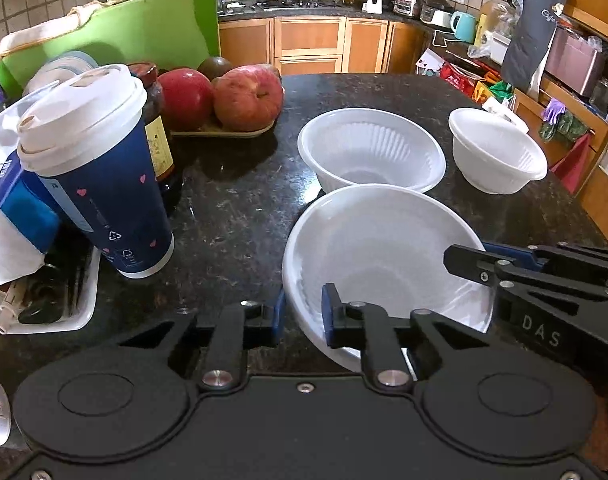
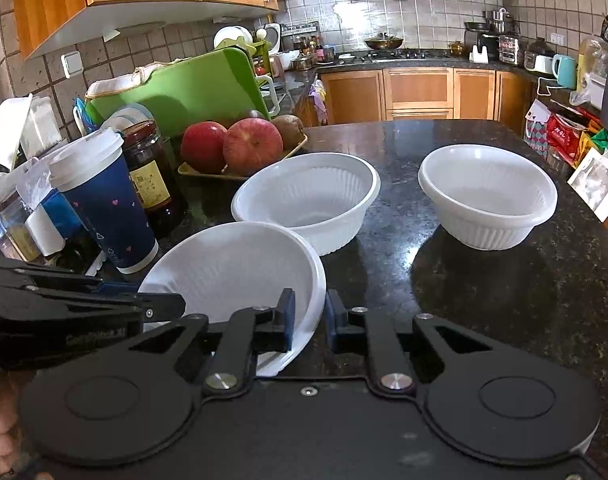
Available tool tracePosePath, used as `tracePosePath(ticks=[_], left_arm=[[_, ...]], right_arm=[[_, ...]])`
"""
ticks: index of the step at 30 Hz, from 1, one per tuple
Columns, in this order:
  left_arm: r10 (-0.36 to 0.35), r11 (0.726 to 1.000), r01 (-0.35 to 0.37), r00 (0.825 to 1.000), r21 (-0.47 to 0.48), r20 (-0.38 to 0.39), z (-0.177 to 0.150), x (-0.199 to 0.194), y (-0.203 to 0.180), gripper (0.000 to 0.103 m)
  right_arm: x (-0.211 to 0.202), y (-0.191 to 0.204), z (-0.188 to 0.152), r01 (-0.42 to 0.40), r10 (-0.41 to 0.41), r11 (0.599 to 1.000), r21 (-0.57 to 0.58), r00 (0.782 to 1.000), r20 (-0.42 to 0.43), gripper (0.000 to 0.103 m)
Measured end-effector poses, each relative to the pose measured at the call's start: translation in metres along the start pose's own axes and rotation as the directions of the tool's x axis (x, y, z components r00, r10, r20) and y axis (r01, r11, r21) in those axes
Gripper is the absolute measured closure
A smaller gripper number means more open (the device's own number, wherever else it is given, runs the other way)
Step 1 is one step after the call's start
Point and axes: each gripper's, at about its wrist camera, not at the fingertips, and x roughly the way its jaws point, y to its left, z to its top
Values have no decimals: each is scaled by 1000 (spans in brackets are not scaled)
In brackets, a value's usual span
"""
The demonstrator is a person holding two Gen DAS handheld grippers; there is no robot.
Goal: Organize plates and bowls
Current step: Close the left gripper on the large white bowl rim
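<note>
Both tongs clamp one white bowl, the near bowl, at the counter's near edge. Left tongs: blue pads pinched on the rim's left side, one pad outside the wall, one inside. Right tongs: pads pinched on the rim's right side, likewise one pad either side of the wall. Near bowl tilted, mouth tipped away from the tongs; whether its base touches the counter cannot be told.

Left edge of counter: blue paper cup with white lid, dark jar just behind it, tray of apples beyond. Middle: second white bowl, upright, just behind the near bowl. Toward the right edge: third white bowl, upright, apart from the other two.
</note>
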Motion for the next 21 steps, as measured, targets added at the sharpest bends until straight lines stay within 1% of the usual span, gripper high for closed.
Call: tracePosePath(ticks=[8,18,21], left_arm=[[-19,1000,19,1000,-6,-14,-3,-11,-1,79],[-22,1000,21,1000,-11,-21,-24,-40,-9,79],[-16,1000,16,999,-10,-33,-33,-50,-12,79]], right_arm=[[-6,1,-1,5,-5,1000,4,1000,-12,86],[-38,10,-16,-12,11,1000,-21,1000,-20,86],[-48,13,-23,-18,17,999,-33,999,-27,86]])
